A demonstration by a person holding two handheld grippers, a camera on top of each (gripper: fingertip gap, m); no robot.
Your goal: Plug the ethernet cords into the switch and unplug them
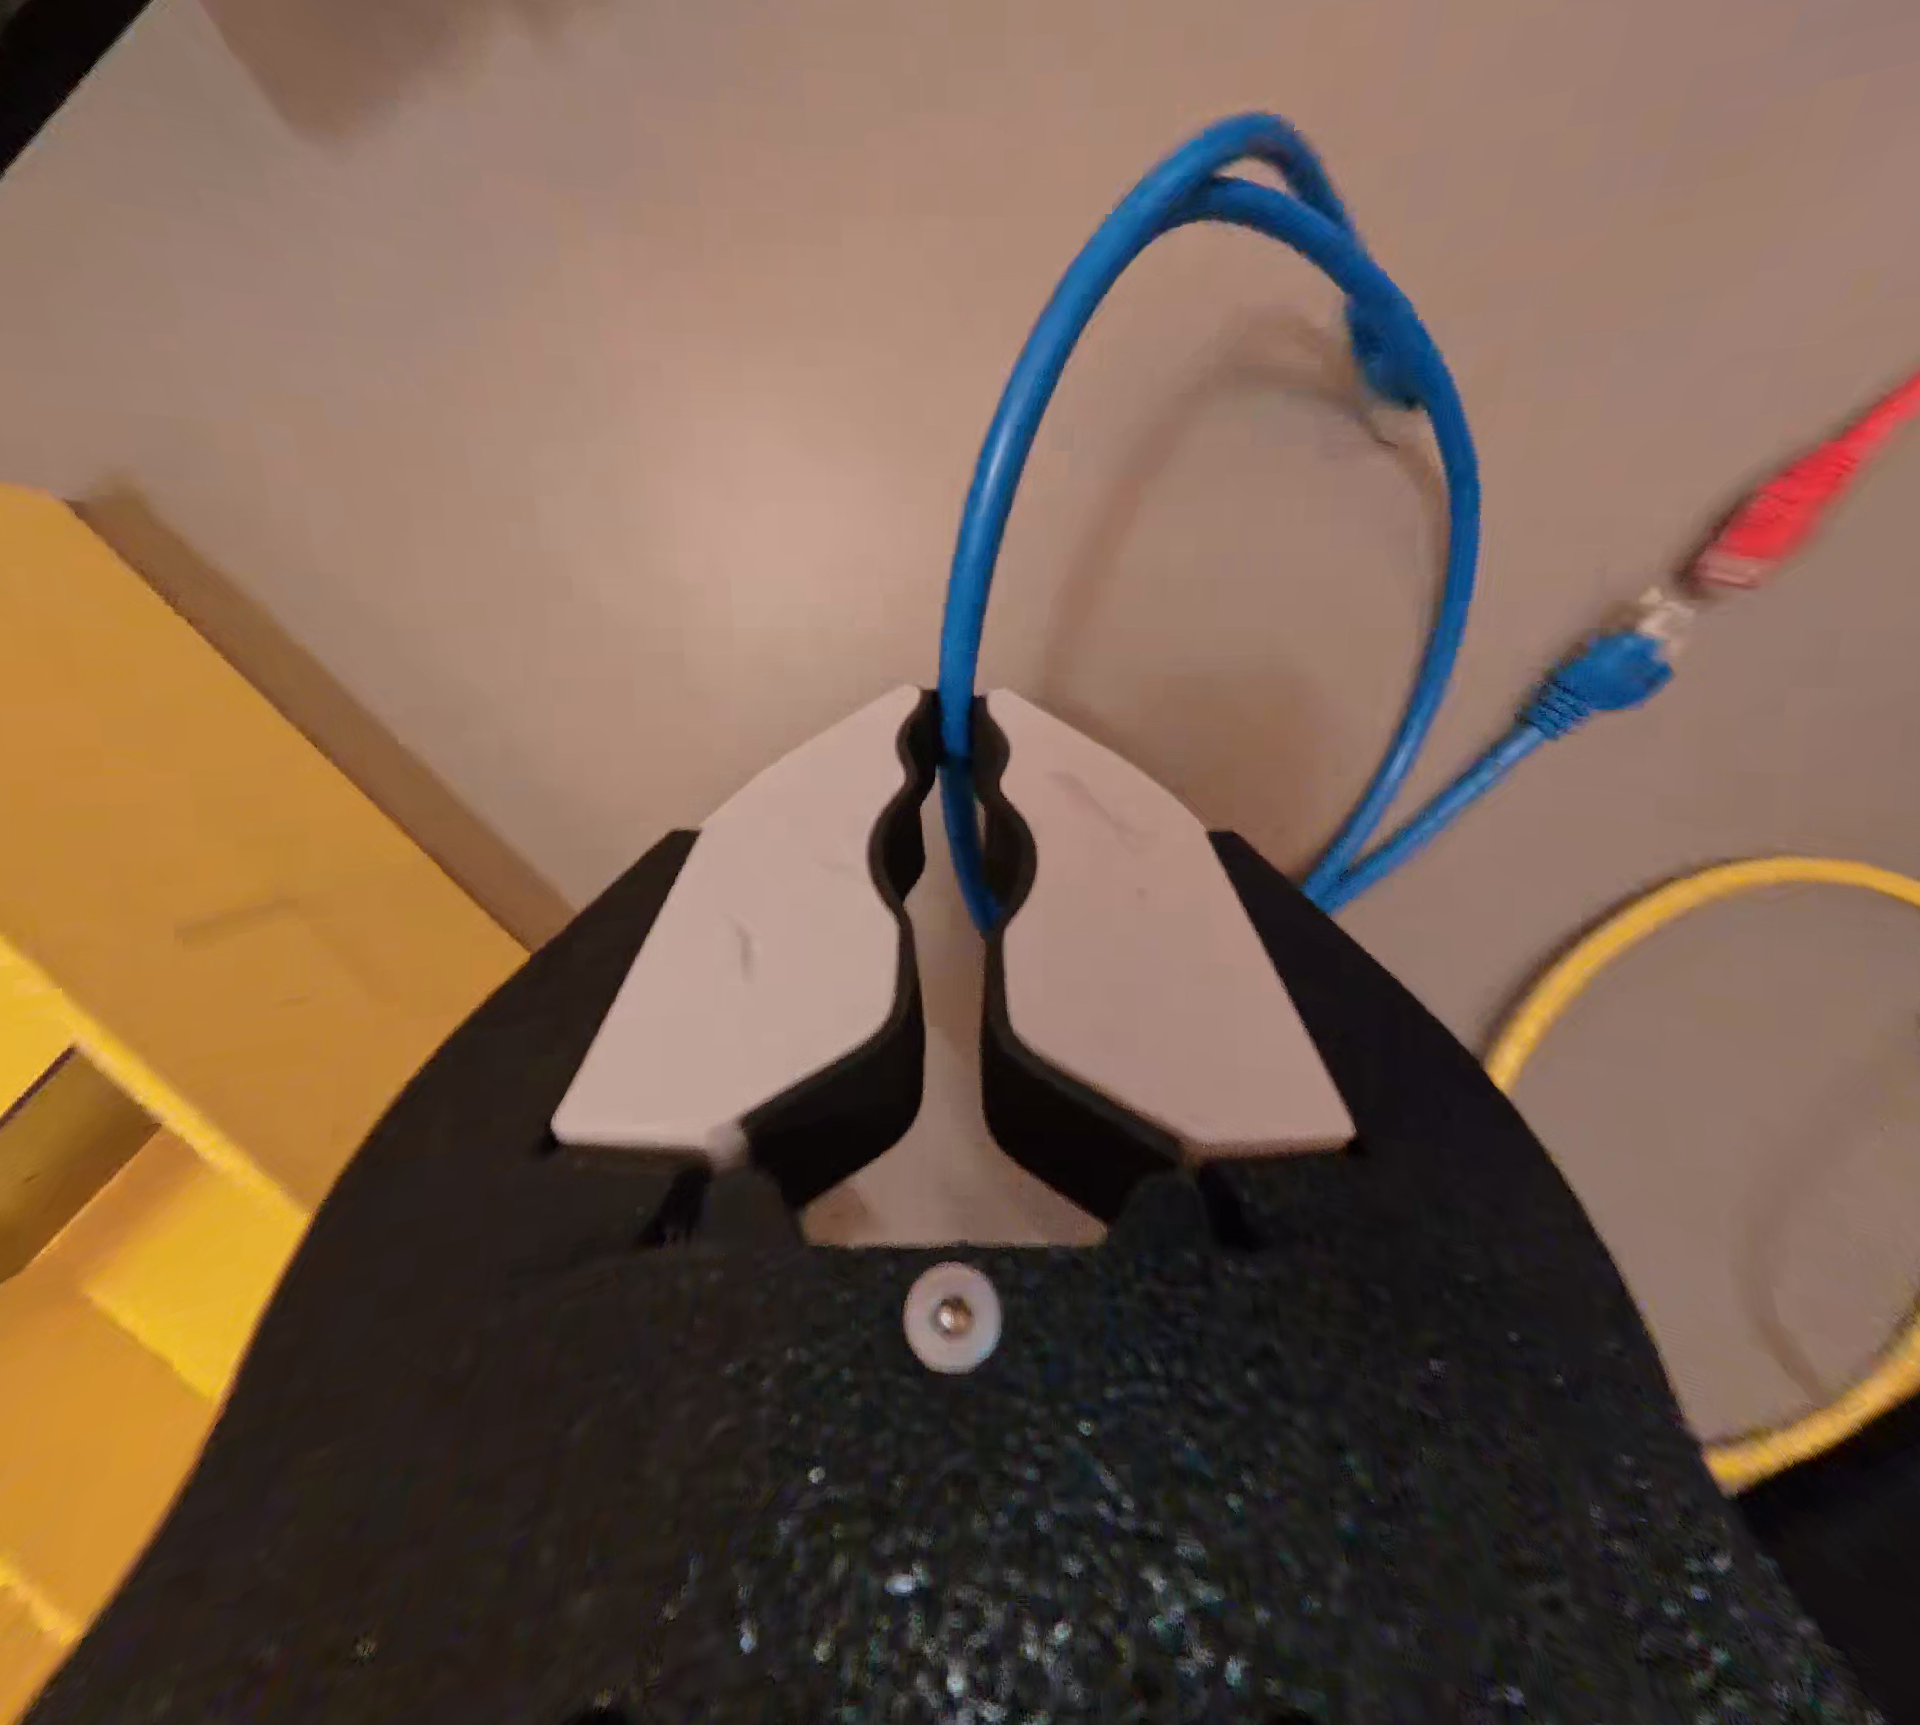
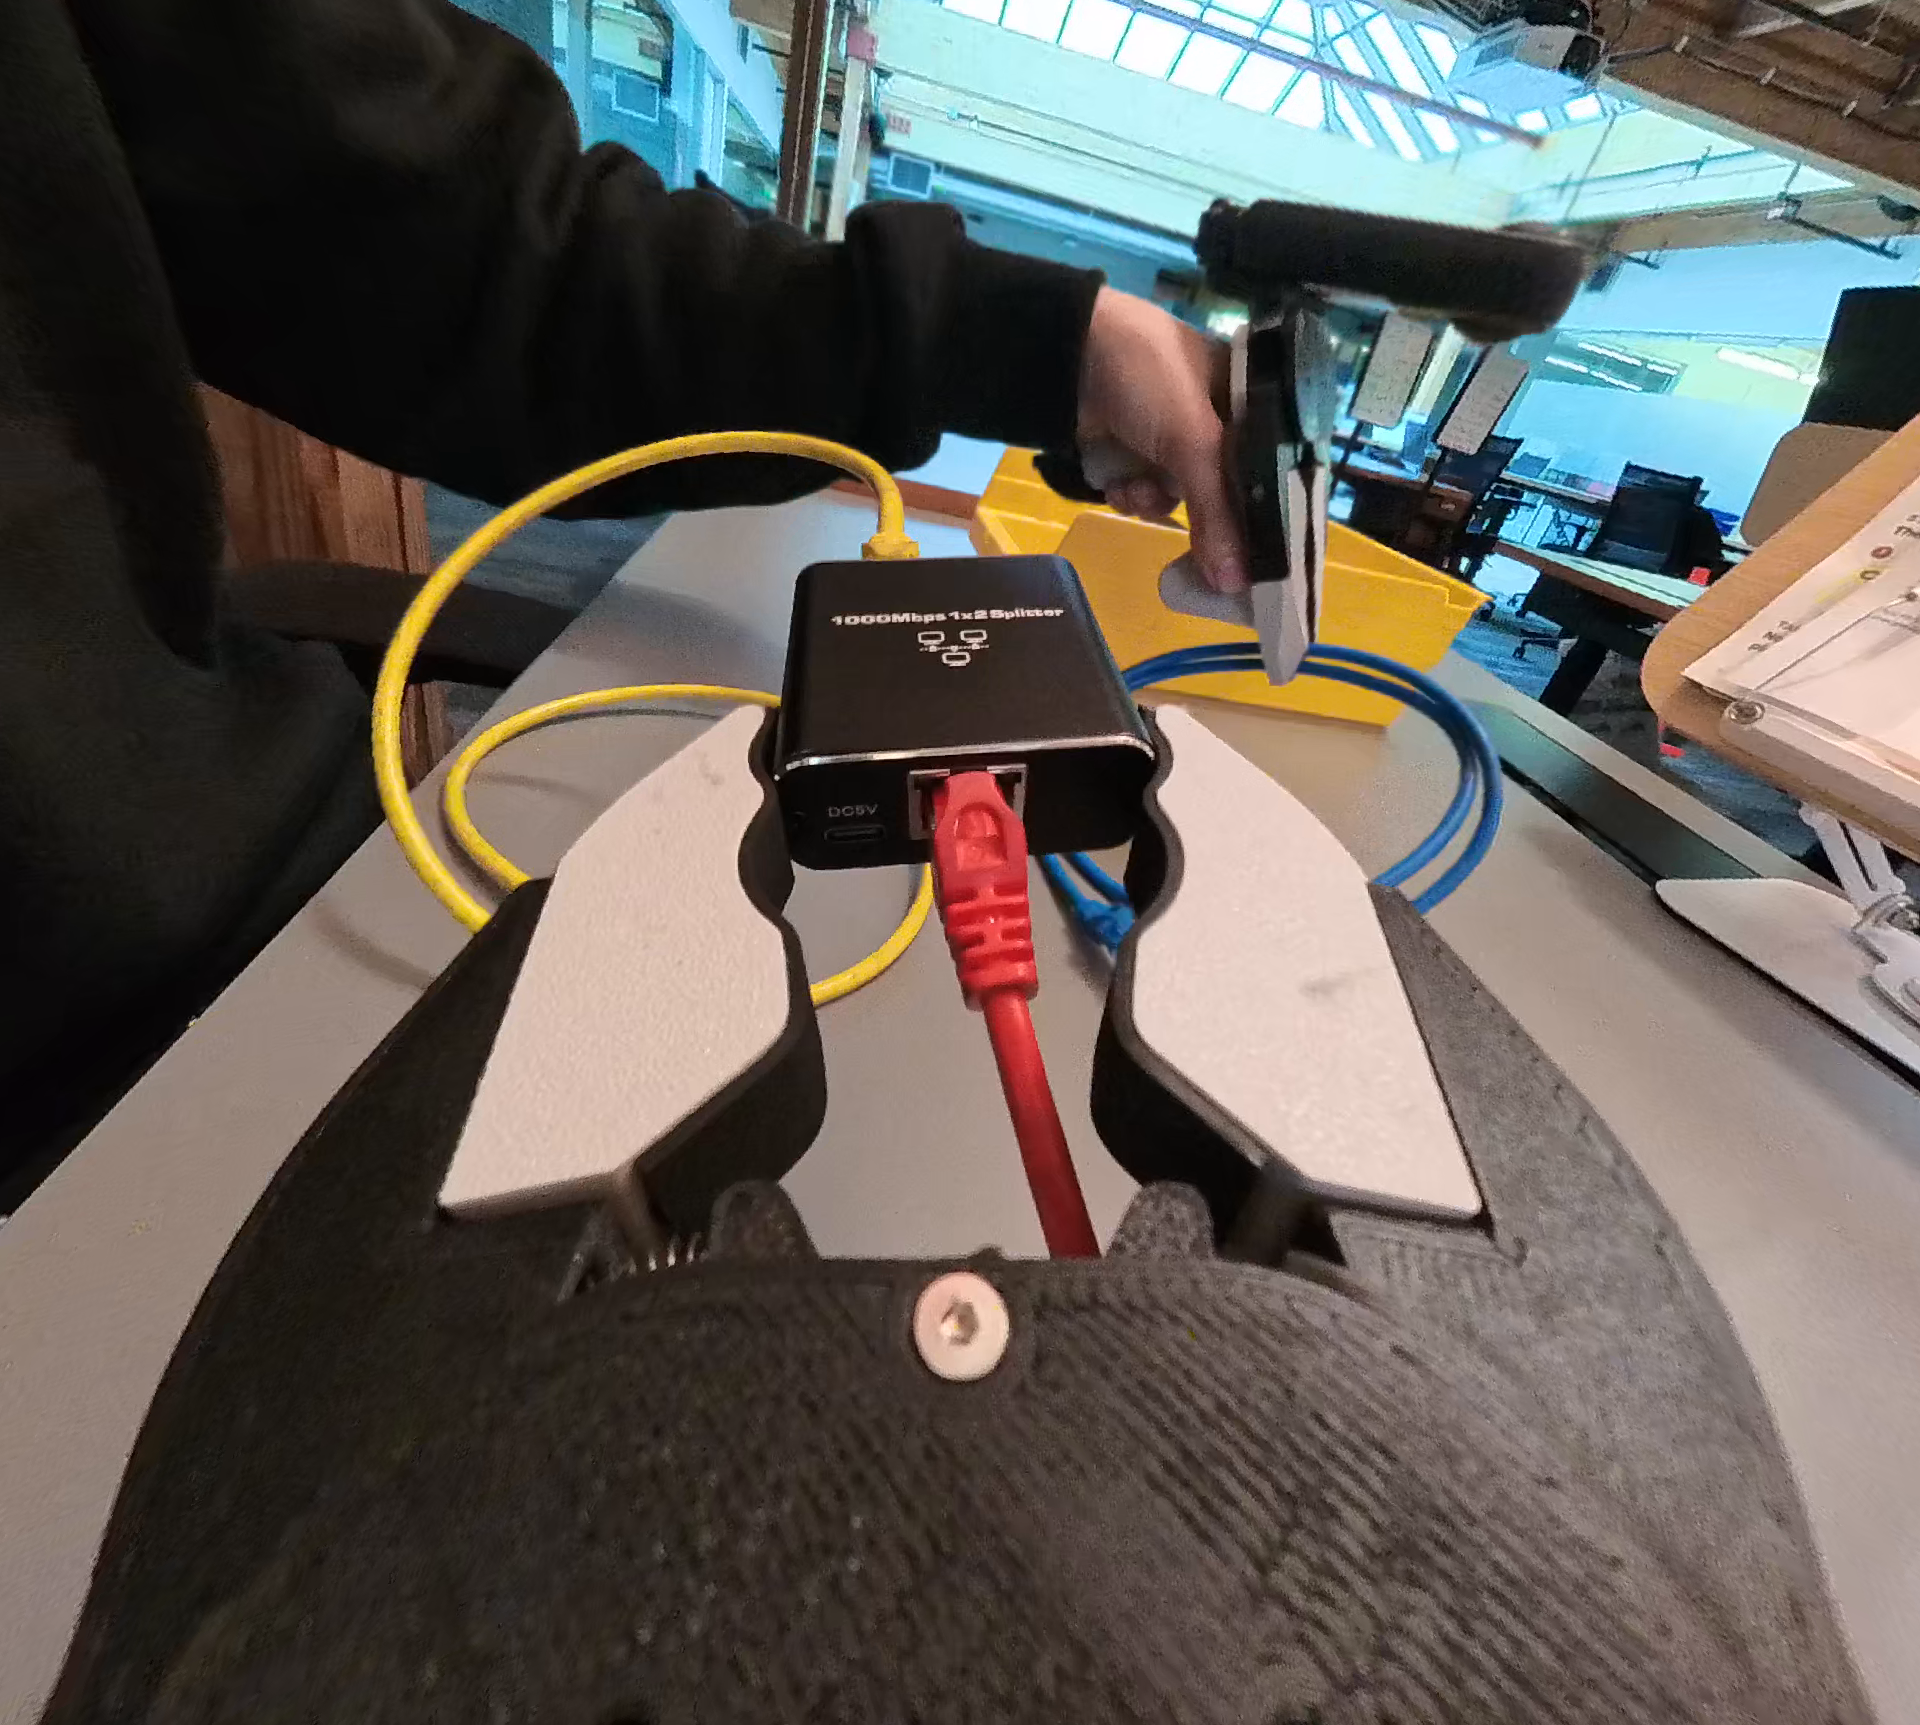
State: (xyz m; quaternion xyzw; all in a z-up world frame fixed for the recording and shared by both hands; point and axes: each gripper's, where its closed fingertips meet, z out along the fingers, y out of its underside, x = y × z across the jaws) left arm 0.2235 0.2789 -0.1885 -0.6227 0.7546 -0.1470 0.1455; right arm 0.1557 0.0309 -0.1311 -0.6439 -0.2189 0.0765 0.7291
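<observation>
Red cord and yellow cord plugged into switch, clamped by right gripper. Blue cord, at 12 o'clock, pinched in left gripper, still unplugged.

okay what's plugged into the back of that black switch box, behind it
A yellow cord meets the far side of the switch, its yellow plug just showing over the top edge. The port itself is hidden by the box, as is anything else plugged in there.

Grippers: black textured bodies w/ grey finger plates, silver screw; black sleeve.
</observation>
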